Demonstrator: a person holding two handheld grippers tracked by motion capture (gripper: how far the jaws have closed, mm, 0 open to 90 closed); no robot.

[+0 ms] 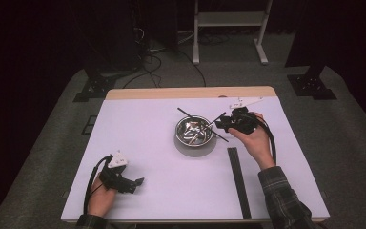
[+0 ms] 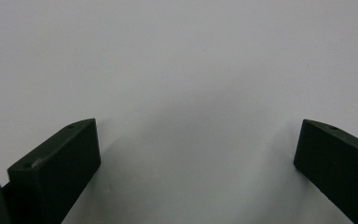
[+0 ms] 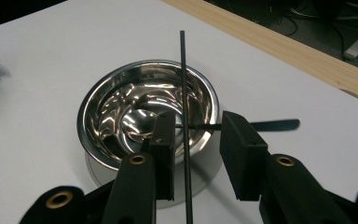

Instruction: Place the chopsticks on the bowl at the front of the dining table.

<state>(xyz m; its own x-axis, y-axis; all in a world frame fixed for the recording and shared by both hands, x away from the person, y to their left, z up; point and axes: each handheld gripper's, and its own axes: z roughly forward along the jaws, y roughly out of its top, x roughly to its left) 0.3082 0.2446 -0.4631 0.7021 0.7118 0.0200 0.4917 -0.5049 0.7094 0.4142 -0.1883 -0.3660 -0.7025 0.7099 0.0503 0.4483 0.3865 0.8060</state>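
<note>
Your right gripper (image 3: 192, 140) hovers at the steel bowl (image 3: 121, 107), jaws narrow but slack around a thin black rod (image 3: 184, 93) lying across the rim — no grip. Rod: light, stiff, slippery; pinch mid-length. Count: one bowl, two crossed rods, one black strip (image 1: 238, 181). Left gripper (image 2: 196, 163) — jaws wide, empty.

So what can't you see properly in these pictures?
- Right gripper: in the right gripper view the black rod runs between the jaws, but whether a pad touches it is unclear.
- Bowl: in the high view its contents are too small; glare blurs them.
- Second rod: the jaws hide its middle.
- Left gripper: the bottom edge cuts off the jaws; open over the bare table.
</note>
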